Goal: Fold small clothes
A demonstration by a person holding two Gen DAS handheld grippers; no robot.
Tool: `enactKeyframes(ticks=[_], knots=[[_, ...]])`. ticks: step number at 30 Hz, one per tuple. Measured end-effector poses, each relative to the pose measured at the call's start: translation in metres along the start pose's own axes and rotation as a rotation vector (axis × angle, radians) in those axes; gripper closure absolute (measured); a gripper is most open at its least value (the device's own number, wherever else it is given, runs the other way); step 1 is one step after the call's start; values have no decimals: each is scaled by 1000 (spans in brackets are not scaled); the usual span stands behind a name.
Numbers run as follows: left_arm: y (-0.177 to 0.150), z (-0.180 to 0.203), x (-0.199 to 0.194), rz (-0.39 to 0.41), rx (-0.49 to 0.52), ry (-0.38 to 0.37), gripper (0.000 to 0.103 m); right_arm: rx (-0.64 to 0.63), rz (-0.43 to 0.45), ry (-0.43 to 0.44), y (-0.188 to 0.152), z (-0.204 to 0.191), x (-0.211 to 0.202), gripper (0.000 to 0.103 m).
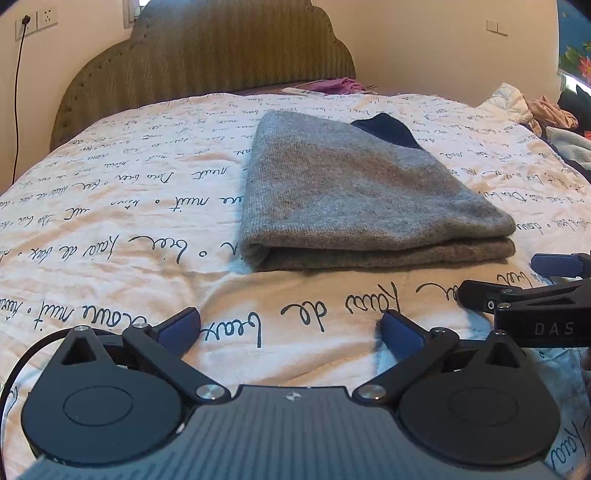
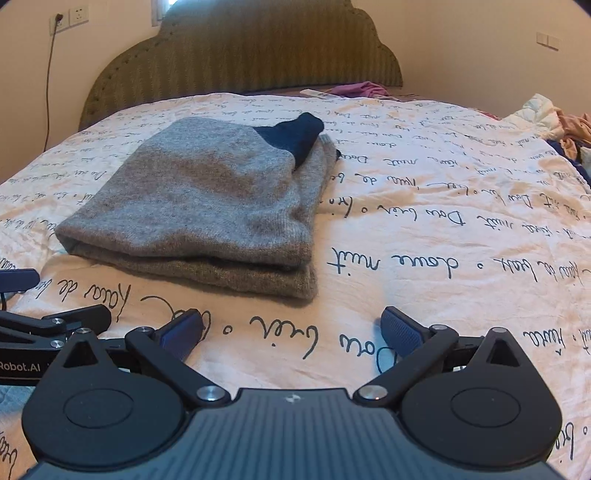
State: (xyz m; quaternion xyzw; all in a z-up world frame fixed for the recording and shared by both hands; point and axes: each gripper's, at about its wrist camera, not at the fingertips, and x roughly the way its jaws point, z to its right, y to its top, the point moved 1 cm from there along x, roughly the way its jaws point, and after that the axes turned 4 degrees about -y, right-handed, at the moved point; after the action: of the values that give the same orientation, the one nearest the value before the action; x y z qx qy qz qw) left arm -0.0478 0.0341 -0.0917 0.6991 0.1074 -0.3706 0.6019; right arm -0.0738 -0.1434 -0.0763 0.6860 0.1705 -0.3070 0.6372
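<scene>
A grey knit garment (image 1: 354, 192) lies folded in layers on the bed, with a dark navy part (image 1: 388, 129) showing at its far end. It also shows in the right wrist view (image 2: 207, 199), navy part (image 2: 295, 136) at the far right. My left gripper (image 1: 290, 330) is open and empty, just in front of the garment's near edge. My right gripper (image 2: 291, 332) is open and empty, just in front of the garment's near right corner. The right gripper (image 1: 517, 280) shows at the right edge of the left wrist view; the left gripper (image 2: 44, 299) shows at the left edge of the right wrist view.
The bed has a white quilt with black handwriting print (image 1: 129, 206). An olive padded headboard (image 1: 207, 55) stands behind. A purple cloth (image 2: 362, 88) lies near the headboard. A pile of other clothes (image 1: 550, 114) lies at the far right. A wall socket with a cable (image 1: 26, 22) is at the upper left.
</scene>
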Motion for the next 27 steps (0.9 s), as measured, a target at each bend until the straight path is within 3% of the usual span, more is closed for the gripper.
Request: enactKeyframes(ticks=[8, 11, 14, 27], knots=[[21, -10, 11, -70, -75, 44, 0, 23, -35, -116, 21, 5, 7, 0], [26, -14, 19, -74, -76, 56, 0, 64, -50, -89, 18, 11, 16, 0], [22, -14, 23, -44, -67, 61, 0, 100, 2, -70, 8, 15, 12, 0], [21, -13, 24, -26, -66, 48, 0, 95, -10, -59, 10, 17, 13, 0]])
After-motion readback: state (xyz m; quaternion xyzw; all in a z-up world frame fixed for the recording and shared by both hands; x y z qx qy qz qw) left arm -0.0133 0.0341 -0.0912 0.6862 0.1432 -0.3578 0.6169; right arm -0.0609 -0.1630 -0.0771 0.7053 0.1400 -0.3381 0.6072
